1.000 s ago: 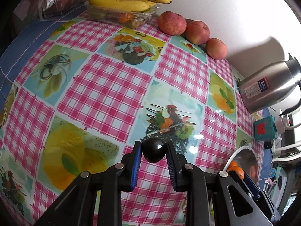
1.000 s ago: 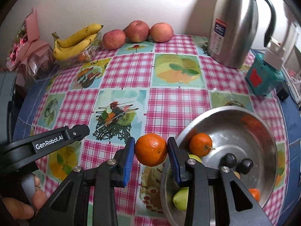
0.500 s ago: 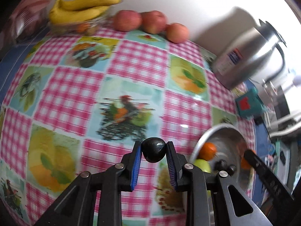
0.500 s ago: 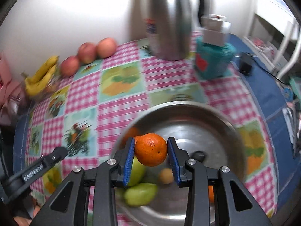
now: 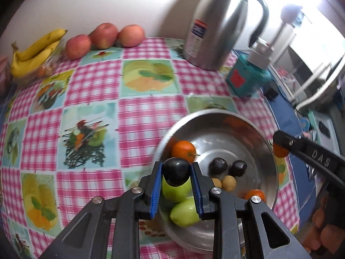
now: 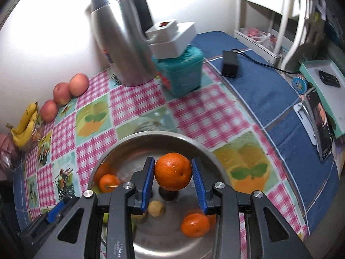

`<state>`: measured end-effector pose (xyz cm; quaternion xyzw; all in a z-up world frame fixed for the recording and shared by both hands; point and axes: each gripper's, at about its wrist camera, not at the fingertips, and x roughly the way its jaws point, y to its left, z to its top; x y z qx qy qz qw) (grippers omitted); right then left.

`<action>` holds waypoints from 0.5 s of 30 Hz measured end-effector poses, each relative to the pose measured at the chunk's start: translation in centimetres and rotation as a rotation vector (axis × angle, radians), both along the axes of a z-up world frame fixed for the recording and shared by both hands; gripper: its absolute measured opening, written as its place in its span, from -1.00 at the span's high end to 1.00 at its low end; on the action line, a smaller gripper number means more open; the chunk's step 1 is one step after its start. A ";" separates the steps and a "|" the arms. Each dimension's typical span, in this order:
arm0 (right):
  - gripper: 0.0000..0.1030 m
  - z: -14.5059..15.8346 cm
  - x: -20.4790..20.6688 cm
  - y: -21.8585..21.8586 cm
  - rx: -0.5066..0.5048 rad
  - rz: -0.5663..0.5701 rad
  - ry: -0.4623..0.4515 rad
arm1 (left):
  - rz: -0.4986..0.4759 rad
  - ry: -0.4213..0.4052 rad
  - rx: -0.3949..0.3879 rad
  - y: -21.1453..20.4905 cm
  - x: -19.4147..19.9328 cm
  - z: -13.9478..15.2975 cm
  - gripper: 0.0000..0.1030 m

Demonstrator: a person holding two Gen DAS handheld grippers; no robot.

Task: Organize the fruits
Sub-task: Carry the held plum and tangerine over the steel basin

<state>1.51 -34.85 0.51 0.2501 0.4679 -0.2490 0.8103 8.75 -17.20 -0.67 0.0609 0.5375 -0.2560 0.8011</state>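
Observation:
My left gripper [image 5: 176, 170] is shut on a dark plum [image 5: 176, 171] and holds it above the near left rim of the steel bowl [image 5: 267, 151]. My right gripper [image 6: 173, 173] is shut on an orange [image 6: 173, 174] over the bowl [image 6: 120, 146]. The bowl holds oranges [image 5: 183, 149], two dark plums [image 5: 218, 165], green pears [image 5: 185, 213] and small tan fruits [image 5: 229, 181]. The right gripper also shows at the bowl's right edge in the left wrist view [image 5: 280, 150].
Three apples [image 5: 104, 35] and bananas [image 5: 36, 51] lie along the back wall. A steel thermos jug [image 5: 215, 21] and a teal box [image 5: 245, 78] stand behind the bowl. A black adapter [image 6: 229, 63] and boxes [image 6: 321, 82] lie on the blue cloth at right.
Both grippers have moved right over the bowl, each still holding its fruit. The plum went from above the tablecloth to the bowl's rim; the orange went deeper over the bowl.

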 end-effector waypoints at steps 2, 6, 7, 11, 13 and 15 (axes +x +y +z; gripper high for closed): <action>0.29 0.1 -0.3 -0.4 0.003 -0.006 -0.004 | -0.017 0.000 0.009 -0.5 -0.3 -0.3 0.46; 0.29 0.2 -0.6 -0.9 0.010 -0.010 -0.012 | -0.036 -0.002 0.020 -1.3 -0.7 -0.7 0.46; 0.29 0.2 -0.7 -0.9 0.011 -0.011 -0.012 | -0.038 -0.002 0.022 -1.5 -0.7 -0.8 0.46; 0.29 0.0 -0.8 -1.2 0.018 -0.009 -0.007 | -0.045 0.009 0.027 -2.0 -0.7 -1.5 0.46; 0.29 -0.2 -0.8 -1.3 0.022 -0.007 -0.002 | -0.046 0.017 0.033 -2.2 -0.7 -1.8 0.46; 0.28 -0.6 -0.7 -1.5 0.028 -0.005 0.011 | -0.047 0.022 0.038 -2.4 -0.8 -2.2 0.46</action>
